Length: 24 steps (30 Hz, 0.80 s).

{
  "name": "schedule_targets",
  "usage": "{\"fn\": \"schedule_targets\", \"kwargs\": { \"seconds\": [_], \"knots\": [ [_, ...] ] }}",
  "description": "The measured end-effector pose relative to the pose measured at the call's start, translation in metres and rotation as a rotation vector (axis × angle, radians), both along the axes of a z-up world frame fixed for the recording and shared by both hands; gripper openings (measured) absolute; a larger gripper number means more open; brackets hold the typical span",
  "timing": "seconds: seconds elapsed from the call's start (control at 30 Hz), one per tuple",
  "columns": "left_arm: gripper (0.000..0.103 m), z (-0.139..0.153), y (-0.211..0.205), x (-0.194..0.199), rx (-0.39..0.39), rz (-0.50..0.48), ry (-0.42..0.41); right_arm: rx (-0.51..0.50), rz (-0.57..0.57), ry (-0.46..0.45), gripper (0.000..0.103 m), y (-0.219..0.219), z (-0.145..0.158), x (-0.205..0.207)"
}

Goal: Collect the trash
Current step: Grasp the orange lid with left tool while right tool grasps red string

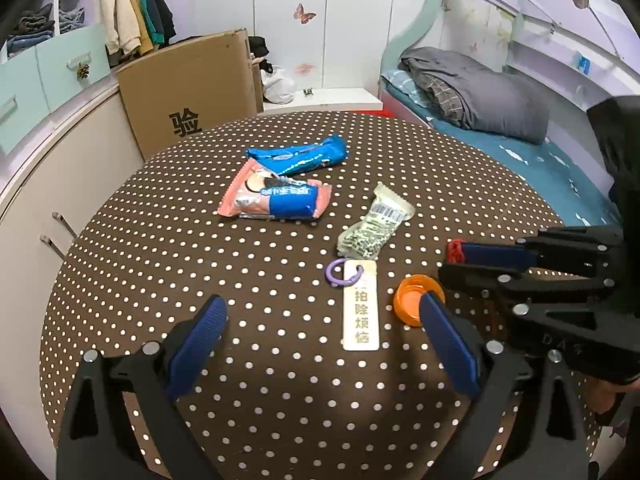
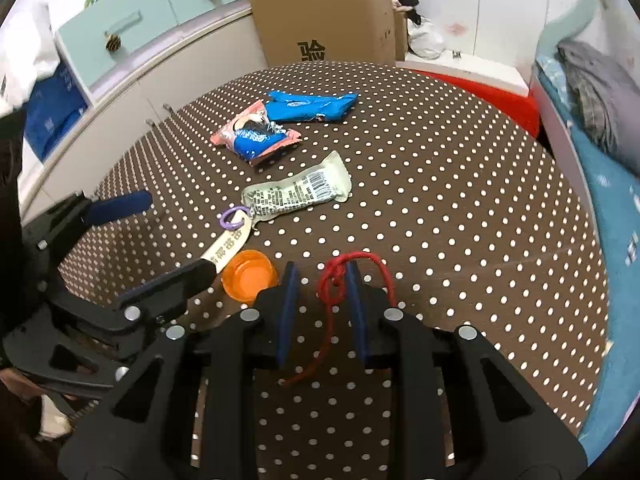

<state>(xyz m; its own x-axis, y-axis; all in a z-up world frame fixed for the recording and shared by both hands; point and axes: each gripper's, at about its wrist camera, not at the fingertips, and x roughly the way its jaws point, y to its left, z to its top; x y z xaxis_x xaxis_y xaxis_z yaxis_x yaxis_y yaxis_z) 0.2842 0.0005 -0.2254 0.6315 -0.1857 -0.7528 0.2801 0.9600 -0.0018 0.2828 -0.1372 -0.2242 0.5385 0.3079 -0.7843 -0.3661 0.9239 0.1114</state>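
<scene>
Trash is lying all over the dotted surface (image 2: 460,184). Nearest, the red string (image 2: 340,280) is sitting between the right gripper (image 2: 320,276) jaws, which are nearly together — the knot looks barely pinched, so it could be slipping out when lifted. The left gripper (image 1: 324,312) jaws are standing wide apart, holding nothing, with the orange cap (image 1: 412,296) just behind one finger — a bump could be sending it rolling. Farther off, wrappers (image 1: 276,196) are waiting.

Even indoor light is seen, no glare; soft shadows are cast on the tablecloth (image 1: 280,380) below the fingers. Edges are bent and vignetted; focus is slightly soft.
</scene>
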Motion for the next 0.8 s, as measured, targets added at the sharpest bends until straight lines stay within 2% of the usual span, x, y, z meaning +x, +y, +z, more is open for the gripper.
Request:
{"fn": "schedule_targets", "kwargs": {
  "seconds": [0.03, 0.07, 0.2, 0.27, 0.33, 0.47, 0.57, 0.6, 0.63, 0.8],
  "knots": [
    [0.094, 0.0, -0.002, 0.0, 0.0, -0.007, 0.001, -0.029, -0.003, -0.013, 0.012, 0.001, -0.001, -0.001],
    [0.094, 0.0, -0.006, 0.0, 0.0, -0.017, -0.001, -0.048, -0.004, -0.021, 0.009, 0.0, -0.001, -0.003],
    [0.094, 0.002, -0.021, -0.001, 0.005, -0.064, -0.008, -0.027, -0.048, -0.016, 0.008, -0.021, 0.0, -0.005],
    [0.086, -0.001, -0.029, 0.001, 0.014, -0.089, 0.003, 0.011, -0.074, -0.012, 0.008, -0.038, 0.002, -0.007],
    [0.069, -0.007, -0.036, 0.004, 0.02, -0.109, 0.03, 0.041, -0.1, -0.016, 0.007, -0.052, 0.005, -0.01],
    [0.058, -0.013, -0.046, 0.007, 0.025, -0.139, 0.048, 0.08, -0.126, -0.028, 0.007, -0.072, 0.012, -0.015],
    [0.045, -0.013, -0.051, 0.006, 0.059, -0.147, 0.031, 0.102, -0.137, -0.033, 0.007, -0.081, 0.015, -0.017],
    [0.032, -0.012, -0.052, 0.006, 0.048, -0.156, 0.033, 0.107, -0.141, -0.034, 0.007, -0.084, 0.015, -0.018],
    [0.029, -0.011, -0.051, 0.007, 0.031, -0.156, 0.05, 0.112, -0.144, -0.035, 0.007, -0.086, 0.015, -0.018],
    [0.029, -0.01, -0.051, 0.006, 0.011, -0.147, 0.053, 0.144, -0.149, -0.045, 0.007, -0.096, 0.019, -0.022]
  ]
}}
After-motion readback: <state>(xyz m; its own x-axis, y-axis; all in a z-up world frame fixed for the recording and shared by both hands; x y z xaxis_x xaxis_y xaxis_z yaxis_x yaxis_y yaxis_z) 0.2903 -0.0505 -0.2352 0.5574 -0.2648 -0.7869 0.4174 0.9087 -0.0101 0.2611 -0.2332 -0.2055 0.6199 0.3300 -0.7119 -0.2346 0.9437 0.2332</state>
